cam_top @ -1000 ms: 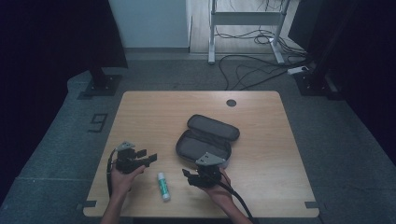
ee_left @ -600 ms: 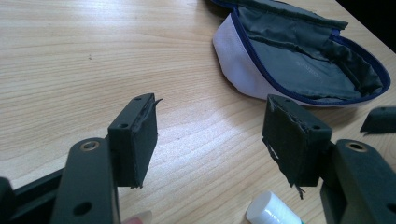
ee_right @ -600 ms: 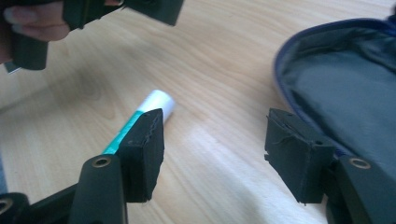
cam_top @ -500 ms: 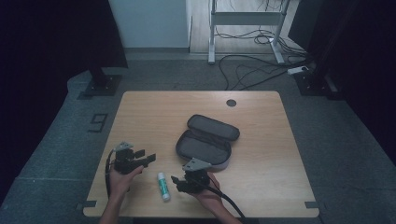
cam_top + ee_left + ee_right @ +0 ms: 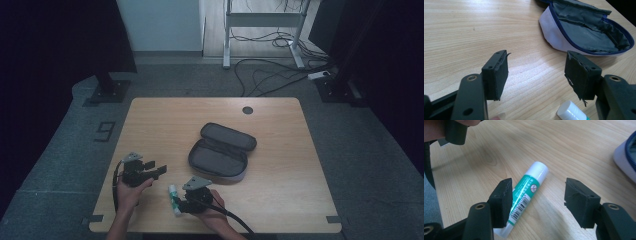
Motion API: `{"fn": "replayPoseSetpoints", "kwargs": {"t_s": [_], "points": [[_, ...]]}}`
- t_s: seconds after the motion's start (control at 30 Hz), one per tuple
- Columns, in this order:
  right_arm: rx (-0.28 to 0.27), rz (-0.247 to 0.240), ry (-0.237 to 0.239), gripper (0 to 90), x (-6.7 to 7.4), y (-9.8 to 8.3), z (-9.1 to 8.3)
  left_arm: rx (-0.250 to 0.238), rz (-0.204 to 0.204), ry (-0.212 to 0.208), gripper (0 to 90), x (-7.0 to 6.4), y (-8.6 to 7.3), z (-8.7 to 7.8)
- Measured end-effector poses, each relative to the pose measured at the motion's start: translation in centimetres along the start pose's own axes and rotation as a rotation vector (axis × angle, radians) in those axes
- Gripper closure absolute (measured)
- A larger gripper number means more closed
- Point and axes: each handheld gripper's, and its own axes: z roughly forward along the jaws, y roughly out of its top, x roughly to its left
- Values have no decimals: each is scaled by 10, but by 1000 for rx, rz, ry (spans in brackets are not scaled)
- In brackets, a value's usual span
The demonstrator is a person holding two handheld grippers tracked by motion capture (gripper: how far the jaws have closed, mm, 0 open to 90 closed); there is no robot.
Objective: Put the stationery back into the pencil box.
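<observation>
Pale wooden table (image 5: pixel 280 200): right gripper (image 5: pixel 537 202), jaws apart and empty, nears the glue stick (image 5: pixel 524 197) lying toward one o'clock, which could roll if nudged

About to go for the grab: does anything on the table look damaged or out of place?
Nothing spilled. The glue stick lies flat, intact, and the pouch sits open. Only the right gripper pads look frayed at the edges.

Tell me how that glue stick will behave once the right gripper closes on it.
The glue stick is a smooth round tube lying flat on the table, so a nudge would probably roll it. It looks small, stiff plastic, likely light. Its glossy label may slip between the right gripper's open pads.
</observation>
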Motion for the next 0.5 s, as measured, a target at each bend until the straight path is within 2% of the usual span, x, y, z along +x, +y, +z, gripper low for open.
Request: {"fn": "replayPoseSetpoints", "kwargs": {"t_s": [0.5], "points": [[46,-21,10,393,13,-1,18,2,-4,5,357,2,-1,0]]}}
